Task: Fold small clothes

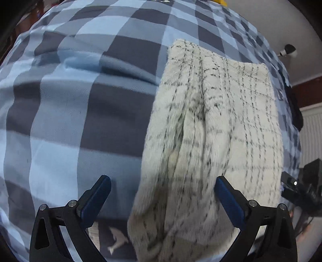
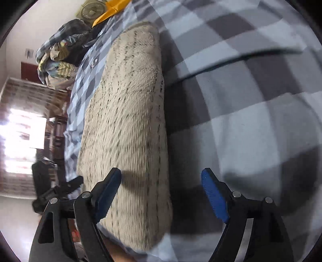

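Garment (image 1: 211,131): fuzzy cream fleece cloth, thin dark grid; bedsheet (image 1: 80,100): smooth matt woven check cloth; finger pads (image 2: 214,194): ribbed blue plastic

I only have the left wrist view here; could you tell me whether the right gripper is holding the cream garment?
Observer: No. The right gripper is open, with the cream checked garment lying beneath its left finger, ungripped.
Operator: Thank you. Is there more laundry nearby?
Observer: Yes, a heap of crumpled clothes sits at the far end of the checked bedsheet.
Operator: Anything else up there?
Observer: An orange item lies beyond that heap; I cannot tell what it is.
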The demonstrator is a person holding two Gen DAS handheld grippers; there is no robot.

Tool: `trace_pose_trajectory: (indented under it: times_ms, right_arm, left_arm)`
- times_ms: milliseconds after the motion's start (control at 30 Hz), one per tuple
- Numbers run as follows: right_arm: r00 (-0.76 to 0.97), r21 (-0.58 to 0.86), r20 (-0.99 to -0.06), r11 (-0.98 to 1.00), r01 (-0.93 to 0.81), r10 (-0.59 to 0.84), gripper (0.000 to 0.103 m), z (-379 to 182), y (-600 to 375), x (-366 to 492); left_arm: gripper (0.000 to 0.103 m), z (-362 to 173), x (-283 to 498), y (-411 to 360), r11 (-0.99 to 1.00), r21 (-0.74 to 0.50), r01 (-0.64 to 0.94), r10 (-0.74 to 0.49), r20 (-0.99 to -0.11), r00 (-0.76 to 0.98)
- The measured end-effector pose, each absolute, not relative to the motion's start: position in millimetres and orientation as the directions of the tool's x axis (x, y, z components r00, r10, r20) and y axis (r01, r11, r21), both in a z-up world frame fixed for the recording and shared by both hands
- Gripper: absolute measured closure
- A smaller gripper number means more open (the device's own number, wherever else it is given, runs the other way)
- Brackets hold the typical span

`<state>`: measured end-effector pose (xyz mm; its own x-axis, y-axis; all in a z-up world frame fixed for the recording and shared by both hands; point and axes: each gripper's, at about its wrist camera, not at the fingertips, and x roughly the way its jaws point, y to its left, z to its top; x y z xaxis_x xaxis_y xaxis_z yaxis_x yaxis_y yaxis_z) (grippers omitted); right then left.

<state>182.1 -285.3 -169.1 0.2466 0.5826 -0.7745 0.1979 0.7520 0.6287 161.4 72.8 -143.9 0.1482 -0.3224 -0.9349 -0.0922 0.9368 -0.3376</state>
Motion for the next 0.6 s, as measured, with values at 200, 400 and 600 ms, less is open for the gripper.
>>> trace_pose_trajectory:
  times_ms: [200,400,600]
  right_arm:
    - [0.211,0.698,-0.716,0.693,0.183,0.665,0.024,-177.9,-264.4,205.7]
    - [0.185,0.676,-0.736,0.722,0.147,0.651,0.024,-171.1,-242.8,221.2]
    - [0.134,0.624,-0.781,0.773,0.116,0.611,0.025,-170.5,-232.8,227.2]
  left_arm:
    - [0.000,-159.5,182.2,43.2,0.956,-0.293,-0.006,-0.290,-0.947,0.135]
    - [0.024,-165.1,204.1,28.5,0.943,-0.327,0.064,-0.333,-0.932,0.141]
    - [0.067,-158.4,211.5,15.6,0.919,-0.388,0.074,-0.395,-0.911,0.123]
